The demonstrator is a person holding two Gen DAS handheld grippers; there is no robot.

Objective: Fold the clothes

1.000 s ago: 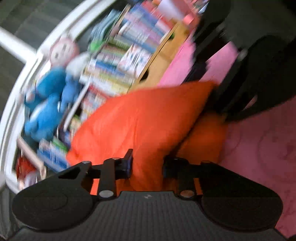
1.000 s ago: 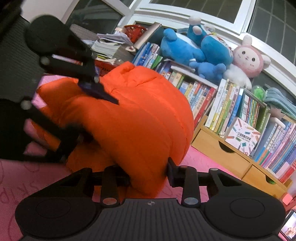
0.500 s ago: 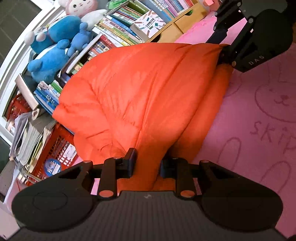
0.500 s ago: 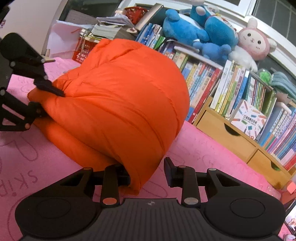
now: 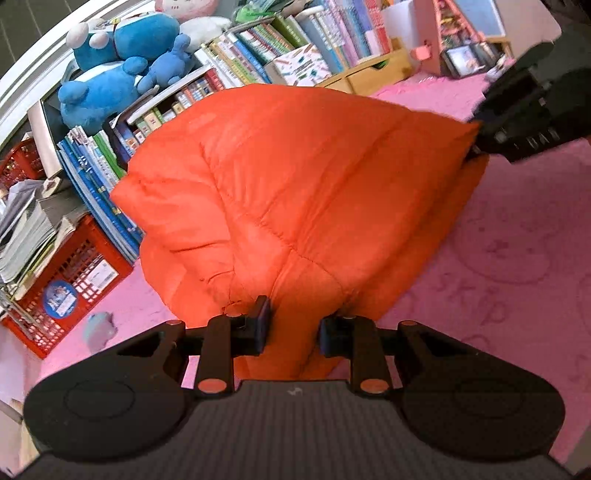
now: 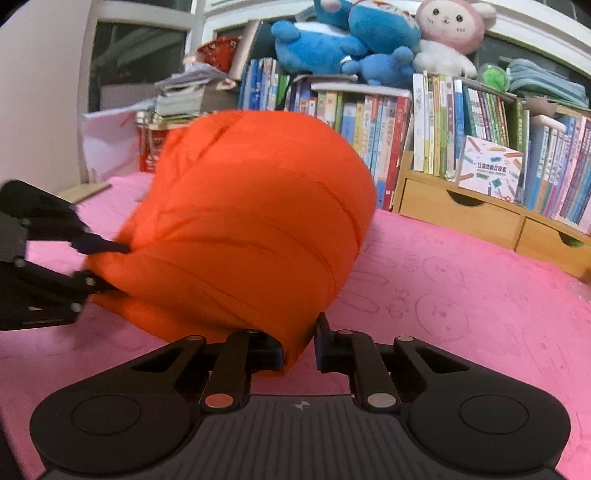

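Note:
A puffy orange quilted jacket (image 5: 295, 184) is bunched into a rounded fold over the pink mat (image 5: 517, 258); it also fills the right wrist view (image 6: 251, 221). My left gripper (image 5: 293, 325) is shut on the jacket's near edge, fabric pinched between its fingers. My right gripper (image 6: 299, 343) is shut on the jacket's other edge, low over the mat. Each gripper shows in the other's view, the right one at the far right (image 5: 517, 122), the left one at the far left (image 6: 55, 266), both clamped on the jacket.
A wooden bookshelf with drawers (image 6: 461, 210) full of books lines the far side of the mat. Blue plush toys (image 5: 122, 74) and a pink bunny (image 6: 450, 26) sit on top. A red crate (image 5: 66, 280) with stacked papers stands at the left.
Both grippers have carried the jacket's held edges down toward the mat. The folded bulge now lies lower and flatter, and the views have swung level with the bookshelf.

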